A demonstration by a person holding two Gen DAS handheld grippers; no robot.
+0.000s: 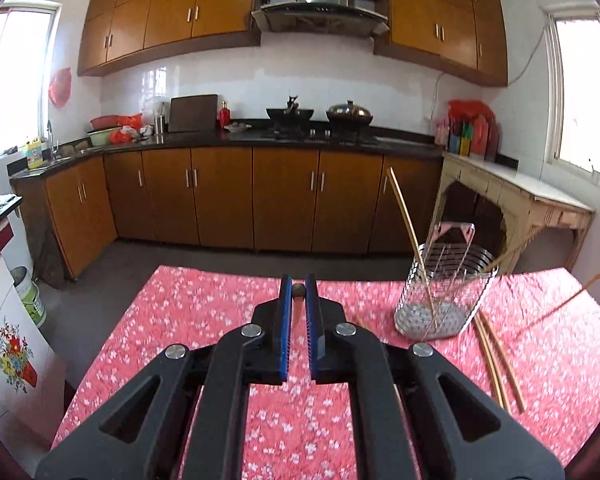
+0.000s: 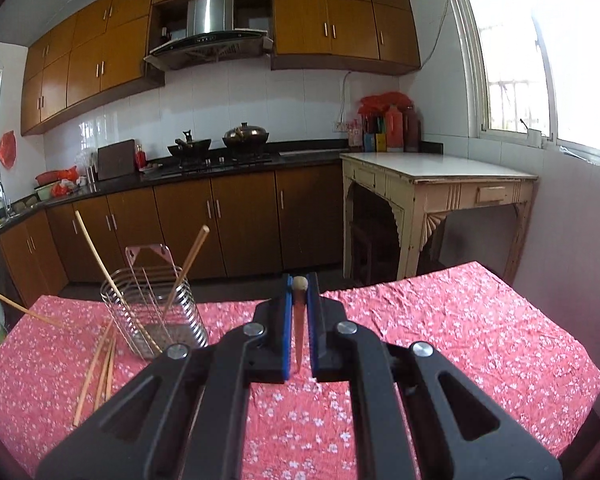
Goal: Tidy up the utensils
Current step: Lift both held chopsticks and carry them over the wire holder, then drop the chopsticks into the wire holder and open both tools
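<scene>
A: Left claw [image 1: 299,289], state?

B: Jaws narrow, clamped on a chopstick [image 1: 298,304]. It lies along the gap between the blue pads [image 1: 287,320], its rounded end showing at the fingertips. The claw hangs above the red floral cloth [image 1: 204,320].

A: Right claw [image 2: 299,285]?

B: Same reading. Jaws narrow, gripping a second chopstick [image 2: 299,320] lengthwise, pale round end at the tips, thin end toward the camera.

A: Holder?

B: Wire holder [image 1: 446,288], upright on the cloth, ahead and to the right of the left claw. From the right wrist it [image 2: 154,308] sits ahead and to the left of the right claw. So it stands between the two, forward of both.

A: Contents?

B: Two sticks. One [image 1: 412,252] leans toward the left claw's side; the other [image 2: 186,268] leans toward the right claw's side. A pink hanging tab [image 1: 456,229] rises at the holder's far rim.

A: Loose ones?

B: A few loose chopsticks [image 1: 496,364] flat on the cloth, just nearer than the holder, right of the left claw. Right wrist shows them [image 2: 98,368] left of the right claw. Exact count: cannot tell, they overlap.

A: The slanted stick at the frame edge?

B: That is the held stick seen from the opposite wrist: [image 1: 564,304] at far right, [image 2: 20,308] at far left.
</scene>
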